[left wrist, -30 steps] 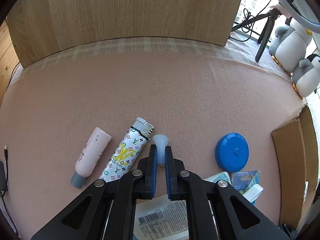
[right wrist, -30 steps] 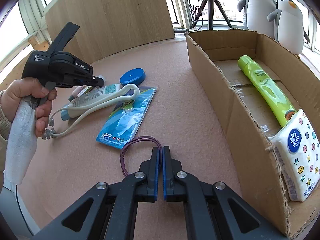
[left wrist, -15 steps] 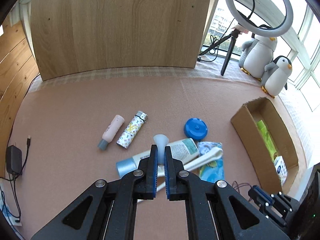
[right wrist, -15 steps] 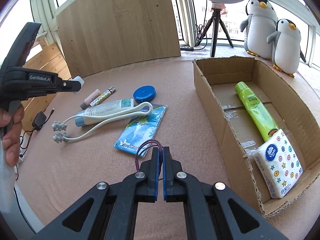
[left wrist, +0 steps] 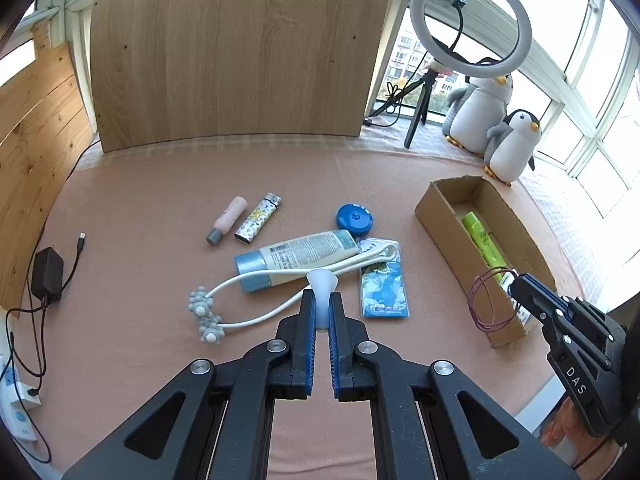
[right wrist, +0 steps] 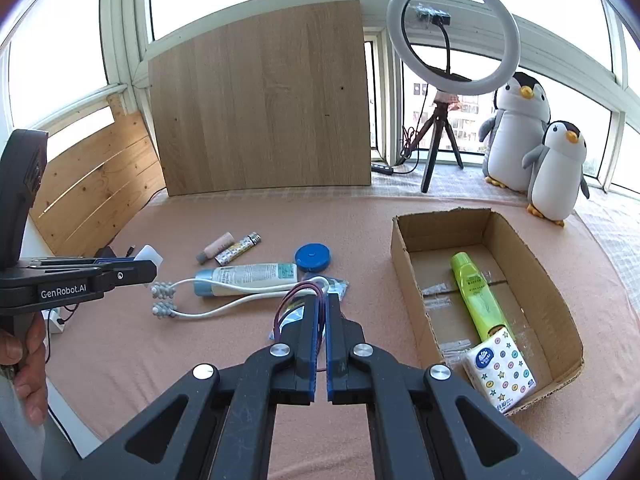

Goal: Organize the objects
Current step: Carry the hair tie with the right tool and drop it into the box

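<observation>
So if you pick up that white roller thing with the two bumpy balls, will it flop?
Probably a bit. The white roller massager has two long thin arms, so the knobby ends may sag or wobble. It looks light, likely plastic. Its forked shape shouldn't roll away.

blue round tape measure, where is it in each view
Left wrist: the blue round tape measure lies centre, just above the white lotion tube.
Right wrist: centre, right of the tube's flat end.
Shared landmark: cardboard box to its right.
</observation>
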{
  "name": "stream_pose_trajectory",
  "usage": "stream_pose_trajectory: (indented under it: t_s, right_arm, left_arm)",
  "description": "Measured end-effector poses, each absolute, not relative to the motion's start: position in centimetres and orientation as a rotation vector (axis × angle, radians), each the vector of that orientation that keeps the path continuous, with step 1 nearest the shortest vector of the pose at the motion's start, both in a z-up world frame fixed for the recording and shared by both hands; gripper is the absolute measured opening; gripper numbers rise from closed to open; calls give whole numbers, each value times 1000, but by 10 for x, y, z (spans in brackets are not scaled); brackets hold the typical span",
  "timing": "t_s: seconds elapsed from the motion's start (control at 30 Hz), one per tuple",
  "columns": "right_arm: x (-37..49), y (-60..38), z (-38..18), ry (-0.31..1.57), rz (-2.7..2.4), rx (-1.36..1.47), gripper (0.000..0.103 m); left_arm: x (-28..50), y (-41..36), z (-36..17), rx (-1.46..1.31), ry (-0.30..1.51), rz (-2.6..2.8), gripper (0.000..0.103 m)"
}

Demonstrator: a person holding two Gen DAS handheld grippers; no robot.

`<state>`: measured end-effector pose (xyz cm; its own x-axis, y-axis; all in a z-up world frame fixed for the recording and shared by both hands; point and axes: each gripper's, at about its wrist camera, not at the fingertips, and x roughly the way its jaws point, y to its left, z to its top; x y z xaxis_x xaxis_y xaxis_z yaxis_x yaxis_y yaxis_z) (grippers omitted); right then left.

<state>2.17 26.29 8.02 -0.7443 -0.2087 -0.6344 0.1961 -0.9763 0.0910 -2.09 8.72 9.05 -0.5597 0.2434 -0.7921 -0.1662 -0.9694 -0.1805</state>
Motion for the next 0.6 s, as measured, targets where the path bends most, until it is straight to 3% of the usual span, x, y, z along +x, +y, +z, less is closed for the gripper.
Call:
stream_pose_trajectory:
  t_s: [0.6]
  right_arm:
    - [19, 237, 92, -18, -2681, 941, 3]
  left_arm:
    - [0, 76, 131, -1270, -3, 2709, 6]
